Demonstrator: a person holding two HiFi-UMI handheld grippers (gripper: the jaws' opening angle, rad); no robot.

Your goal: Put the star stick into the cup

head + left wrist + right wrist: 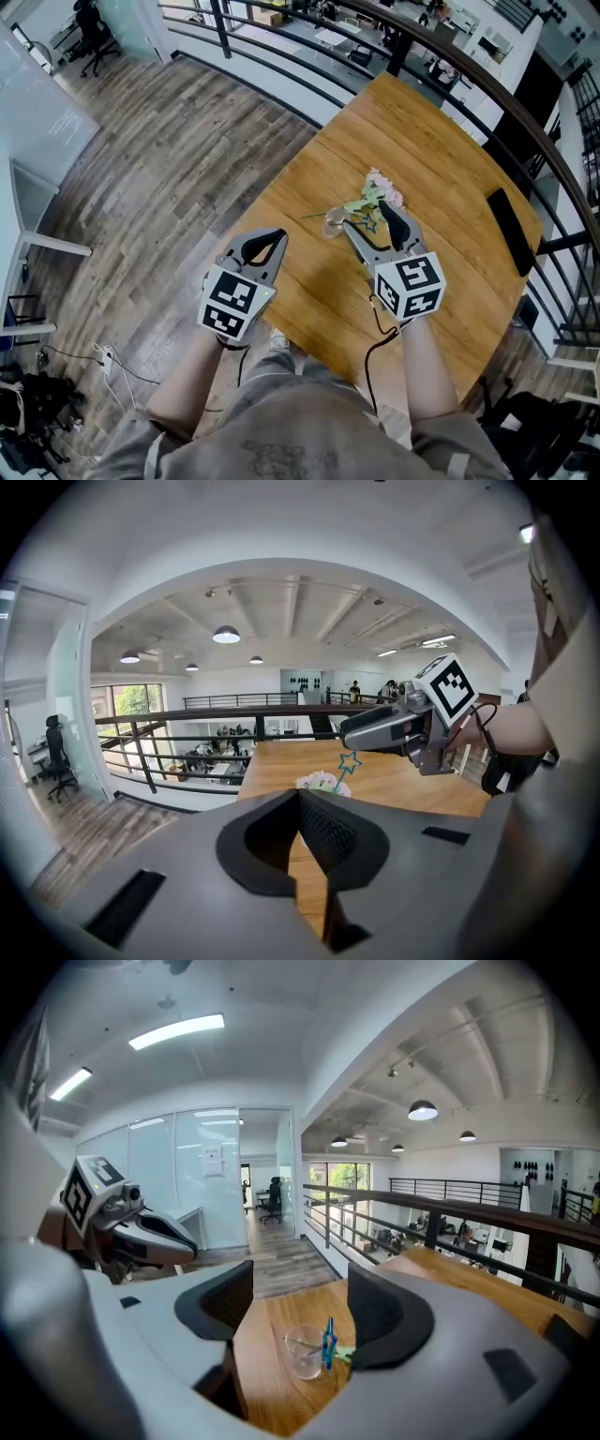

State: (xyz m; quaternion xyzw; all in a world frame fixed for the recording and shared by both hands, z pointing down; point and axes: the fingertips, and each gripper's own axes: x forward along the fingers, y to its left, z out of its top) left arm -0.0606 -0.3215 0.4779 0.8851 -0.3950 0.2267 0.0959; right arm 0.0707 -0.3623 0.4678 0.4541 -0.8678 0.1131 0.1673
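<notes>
A clear cup stands on the wooden table, seen directly between my right gripper's jaws. The blue star stick stands upright at the cup's right rim beside a green stem, and neither pad touches it. That gripper is open and hovers just above the cup. In the left gripper view the star pokes up over pink-white flowers, under the right gripper. My left gripper hangs over the table's near-left edge, shut and empty.
Flowers lie behind the cup. A flat black object rests near the table's right edge. A dark railing curves round the far side. Wood floor lies left of the table.
</notes>
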